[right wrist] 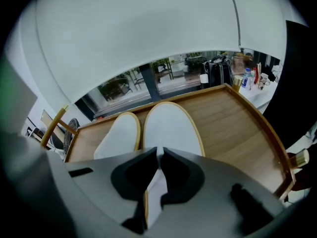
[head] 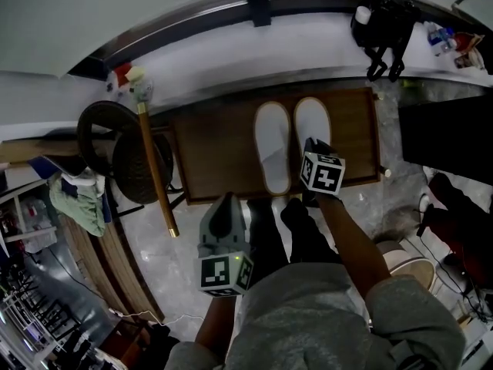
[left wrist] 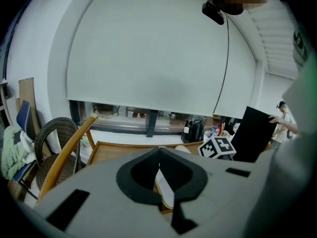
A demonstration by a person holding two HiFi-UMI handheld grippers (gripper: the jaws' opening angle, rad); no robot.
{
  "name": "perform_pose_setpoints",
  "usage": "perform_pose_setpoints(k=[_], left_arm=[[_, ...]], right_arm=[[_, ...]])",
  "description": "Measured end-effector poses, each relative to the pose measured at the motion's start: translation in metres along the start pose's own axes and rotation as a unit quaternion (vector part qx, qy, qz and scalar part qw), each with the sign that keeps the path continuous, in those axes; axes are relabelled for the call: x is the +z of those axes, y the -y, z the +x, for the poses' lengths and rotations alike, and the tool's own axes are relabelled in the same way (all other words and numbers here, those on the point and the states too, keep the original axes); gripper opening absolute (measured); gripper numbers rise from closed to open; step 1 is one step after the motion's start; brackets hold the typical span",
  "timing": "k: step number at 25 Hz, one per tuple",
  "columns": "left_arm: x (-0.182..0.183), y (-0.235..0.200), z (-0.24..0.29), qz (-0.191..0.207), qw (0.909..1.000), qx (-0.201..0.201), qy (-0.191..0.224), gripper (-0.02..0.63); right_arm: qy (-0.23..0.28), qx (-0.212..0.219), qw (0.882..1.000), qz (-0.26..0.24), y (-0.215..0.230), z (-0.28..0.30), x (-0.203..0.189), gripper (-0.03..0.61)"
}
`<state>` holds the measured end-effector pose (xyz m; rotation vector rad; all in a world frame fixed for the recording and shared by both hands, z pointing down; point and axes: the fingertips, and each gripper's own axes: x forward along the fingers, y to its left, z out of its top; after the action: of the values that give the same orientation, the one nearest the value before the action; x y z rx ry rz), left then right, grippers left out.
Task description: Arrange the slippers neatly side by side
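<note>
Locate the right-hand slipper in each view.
Head view: right-hand slipper, centre, on the wooden tray.
Left gripper view: only its toe, lower centre, beside the marker cube.
Right gripper view: centre, straight ahead, heel pinched by the right gripper.
Shared landmark: the black bag on the sill beyond the tray.

The left slipper [head: 273,149] and right slipper [head: 310,122], both flat and white with tan rims, lie close side by side near the middle of the wooden tray [head: 216,153], toes toward its far edge.
</note>
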<state>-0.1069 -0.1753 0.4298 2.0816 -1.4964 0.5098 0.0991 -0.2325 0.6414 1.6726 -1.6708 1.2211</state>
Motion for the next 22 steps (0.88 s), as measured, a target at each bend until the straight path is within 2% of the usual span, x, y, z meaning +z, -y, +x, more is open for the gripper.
perform_pose_setpoints(k=[5,12,16,19,22], left_arm=[[0.000,-0.006,-0.002,-0.002,1.0000,0.008,0.001,0.015],[0.007,-0.011,-0.006,-0.002,1.0000,0.008,0.004,0.015],[0.013,-0.011,-0.008,0.009,0.9997,0.008,0.023,0.015],[0.016,-0.004,-0.015,0.018,0.9995,0.002,0.025,0.015],[0.028,0.004,-0.019,0.038,0.9987,-0.006,0.034,0.015]], right_arm=[[-0.005,0.004,1.000,-0.001,-0.007,0.005,-0.001,0.038],[-0.008,0.036,0.999,-0.004,-0.015,0.001,0.003,0.041],[0.013,0.064,0.998,-0.018,-0.018,-0.014,0.019,0.099],[0.039,0.098,0.993,-0.059,-0.015,-0.048,0.029,0.103],[0.085,0.139,0.978,-0.133,-0.016,-0.090,0.056,0.103]])
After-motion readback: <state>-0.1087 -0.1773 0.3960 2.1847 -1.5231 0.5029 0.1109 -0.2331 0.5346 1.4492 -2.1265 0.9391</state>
